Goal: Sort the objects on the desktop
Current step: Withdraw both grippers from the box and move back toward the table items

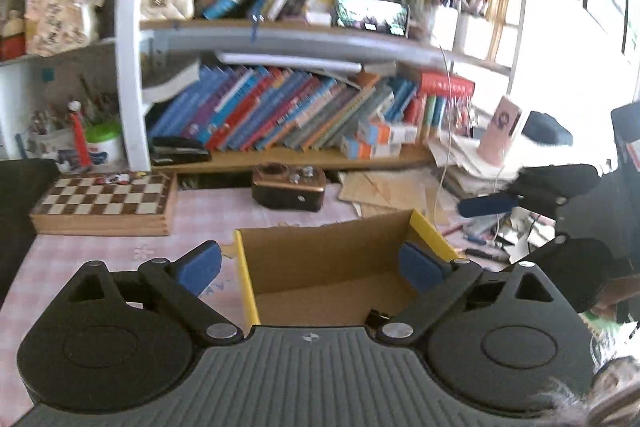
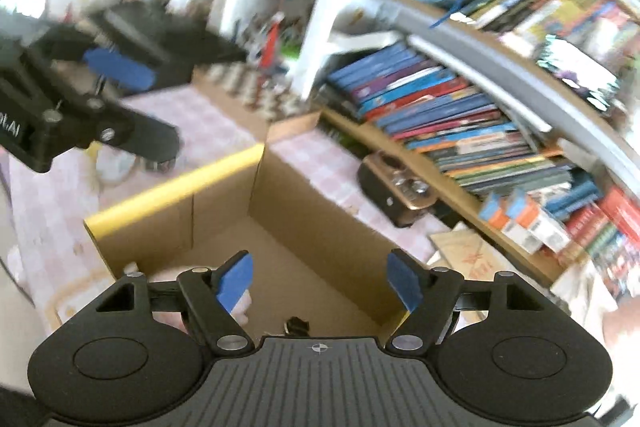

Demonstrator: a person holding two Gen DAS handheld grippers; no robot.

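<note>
An open cardboard box (image 1: 320, 251) with yellow rims stands on the pink checked tablecloth. My left gripper (image 1: 310, 263) hovers over it, open, with nothing between its fingers. My right gripper (image 2: 320, 279) hangs over the same box (image 2: 224, 211), also open with nothing held. A small black thing (image 2: 295, 325) lies on the box floor, and a pale pink thing (image 2: 245, 303) shows behind the right gripper's left finger. In the left wrist view one of the right gripper's blue pads (image 1: 488, 205) shows beyond the box at the right. In the right wrist view one of the left gripper's pads (image 2: 116, 67) is at upper left.
A wooden chessboard box (image 1: 104, 199) lies at the left, a brown boxy device (image 1: 288, 187) behind the cardboard box. Bookshelves (image 1: 280, 111) full of books line the back. A black stapler (image 1: 176, 149), a pink cup (image 1: 500, 135), loose papers and pens (image 1: 480, 253) crowd the right.
</note>
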